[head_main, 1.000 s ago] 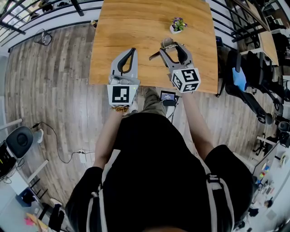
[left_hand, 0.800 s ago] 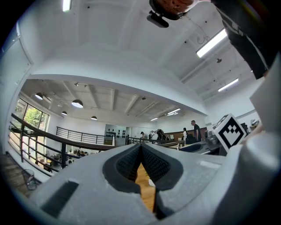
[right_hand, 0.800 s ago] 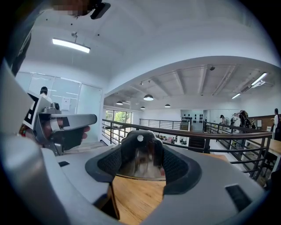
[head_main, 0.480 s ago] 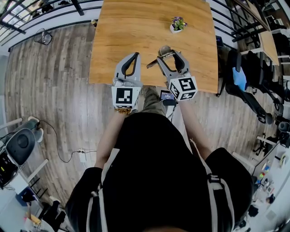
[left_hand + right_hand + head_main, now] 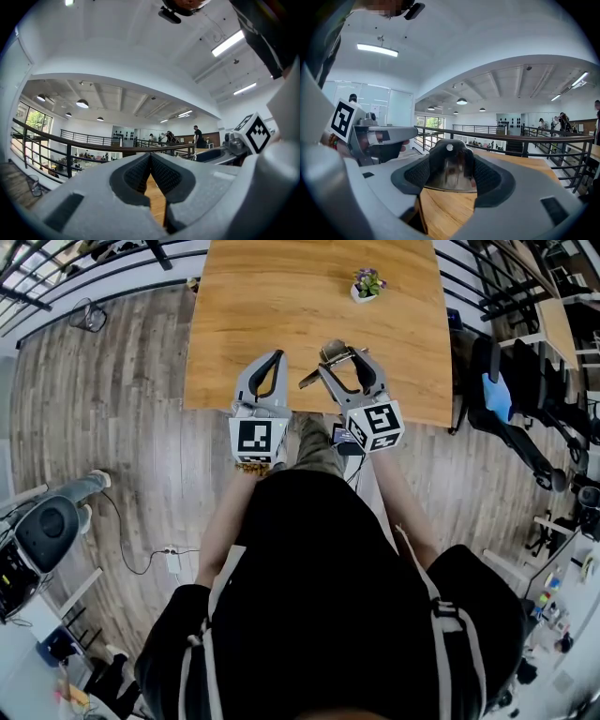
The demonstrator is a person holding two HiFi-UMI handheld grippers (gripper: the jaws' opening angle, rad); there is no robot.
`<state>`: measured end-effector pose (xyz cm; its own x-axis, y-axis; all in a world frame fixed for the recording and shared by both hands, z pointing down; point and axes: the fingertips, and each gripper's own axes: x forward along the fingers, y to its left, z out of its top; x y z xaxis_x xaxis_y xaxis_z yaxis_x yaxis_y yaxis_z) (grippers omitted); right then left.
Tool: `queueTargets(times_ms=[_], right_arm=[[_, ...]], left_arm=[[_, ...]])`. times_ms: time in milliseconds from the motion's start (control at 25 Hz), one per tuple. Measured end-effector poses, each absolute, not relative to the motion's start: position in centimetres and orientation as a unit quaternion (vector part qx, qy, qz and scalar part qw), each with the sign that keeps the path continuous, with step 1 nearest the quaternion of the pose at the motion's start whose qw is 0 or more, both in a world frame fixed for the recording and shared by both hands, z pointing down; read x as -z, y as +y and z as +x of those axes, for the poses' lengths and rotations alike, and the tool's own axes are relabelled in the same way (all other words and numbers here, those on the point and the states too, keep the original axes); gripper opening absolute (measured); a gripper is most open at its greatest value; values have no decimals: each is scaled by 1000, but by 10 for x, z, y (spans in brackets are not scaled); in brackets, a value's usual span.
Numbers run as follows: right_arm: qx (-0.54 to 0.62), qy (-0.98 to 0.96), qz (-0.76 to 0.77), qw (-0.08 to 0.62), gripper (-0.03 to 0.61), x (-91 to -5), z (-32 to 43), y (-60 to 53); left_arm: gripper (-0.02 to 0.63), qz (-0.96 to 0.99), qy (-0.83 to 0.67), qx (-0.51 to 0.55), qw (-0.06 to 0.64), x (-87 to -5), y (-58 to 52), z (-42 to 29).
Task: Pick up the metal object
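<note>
Right tool [image 5: 339, 352]: jaws clamped on the metal object [image 5: 326, 354]. In the right gripper view I see the metal object [image 5: 451, 161] seated between the dark pads of the right tool [image 5: 452, 177]. It is a shiny plate with a small hole near its rounded top. In the head view a thin part of it sticks out to the left of the jaws.

Location: the object sits over the near part of the desk [image 5: 281, 296], toward its right half. I cannot tell whether it touches the desk.

Left tool [image 5: 273, 360]: jaws together, nothing between them. In the left gripper view the left tool [image 5: 150, 161] has its pads meeting at the tips, with desk [image 5: 157, 201] showing through the gap below. It is just beside the right tool.

Other: a small potted plant [image 5: 367, 287] stands well apart, at the far right of the desk.
</note>
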<state>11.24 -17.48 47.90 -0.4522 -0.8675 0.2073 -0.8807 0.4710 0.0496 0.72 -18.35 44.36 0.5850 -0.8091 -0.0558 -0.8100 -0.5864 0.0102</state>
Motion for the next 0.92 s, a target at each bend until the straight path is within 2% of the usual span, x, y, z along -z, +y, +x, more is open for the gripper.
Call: queueTargets(times_ms=[640, 920], right_arm=[[-59, -841, 525, 113, 284, -499, 121, -172], [-88, -832, 526, 149, 284, -537, 134, -162]], left_arm=[[11, -888, 460, -21, 2, -450, -184, -3], [11, -888, 459, -16, -2, -454, -186, -3]])
